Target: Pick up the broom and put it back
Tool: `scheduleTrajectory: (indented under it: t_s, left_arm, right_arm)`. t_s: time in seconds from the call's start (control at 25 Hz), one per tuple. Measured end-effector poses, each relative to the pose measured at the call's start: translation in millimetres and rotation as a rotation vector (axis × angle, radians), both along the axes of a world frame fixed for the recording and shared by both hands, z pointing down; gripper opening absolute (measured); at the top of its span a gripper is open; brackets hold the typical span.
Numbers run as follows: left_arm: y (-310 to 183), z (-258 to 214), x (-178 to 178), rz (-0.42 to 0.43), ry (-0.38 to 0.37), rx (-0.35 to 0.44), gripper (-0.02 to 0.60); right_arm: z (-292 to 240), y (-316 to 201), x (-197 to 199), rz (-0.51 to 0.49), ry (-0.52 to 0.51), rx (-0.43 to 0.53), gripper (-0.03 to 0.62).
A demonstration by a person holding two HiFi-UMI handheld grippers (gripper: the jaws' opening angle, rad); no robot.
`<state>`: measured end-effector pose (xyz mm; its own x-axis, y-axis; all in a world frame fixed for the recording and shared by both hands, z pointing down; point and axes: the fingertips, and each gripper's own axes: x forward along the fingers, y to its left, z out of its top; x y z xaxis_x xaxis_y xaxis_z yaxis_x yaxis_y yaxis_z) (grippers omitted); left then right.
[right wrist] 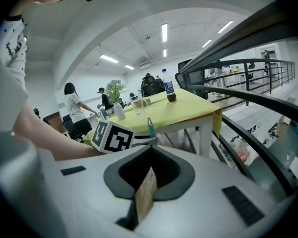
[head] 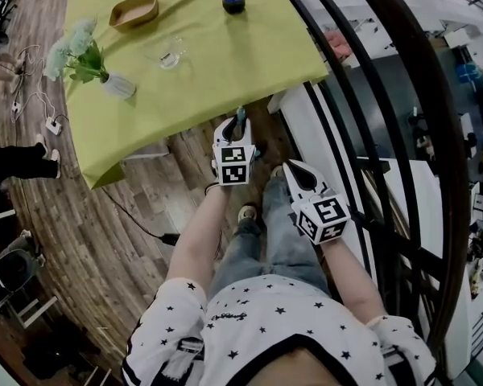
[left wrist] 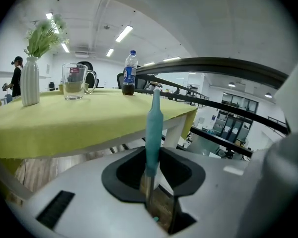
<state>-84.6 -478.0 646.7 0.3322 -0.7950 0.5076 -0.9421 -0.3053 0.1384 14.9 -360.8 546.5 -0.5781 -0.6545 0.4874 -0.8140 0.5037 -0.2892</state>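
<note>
Green-clothed table (head: 225,63) beside black railing (left wrist: 213,63) — left gripper (left wrist: 156,207) clamped on teal broom handle (left wrist: 153,128); right gripper (right wrist: 145,195) jaws together, empty.

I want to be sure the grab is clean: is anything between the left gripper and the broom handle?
Nothing visible stands between them. The left gripper already has its jaws closed on the broom handle, which stands upright between them. The right gripper is shut and empty, and clear of the handle.
</note>
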Motion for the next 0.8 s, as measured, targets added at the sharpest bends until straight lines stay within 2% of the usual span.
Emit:
scheduleTrajectory:
  t_s: [0.36, 0.6, 0.8]
  left_arm:
    - [-27, 9, -1, -0.034, 0.007, -0.001, 0.094]
    - [-29, 15, 5, -0.009, 0.004, -0.019, 0.097]
    - [-31, 13, 7, -0.024, 0.02, -0.019, 0.1]
  right_arm:
    - [11, -12, -3, -0.017, -0.018, -0.018, -0.006]
    - [13, -17, -3, -0.023, -0.025, -0.025, -0.006]
    - [12, -24, -3, -0.023, -0.024, -0.017, -0.006]
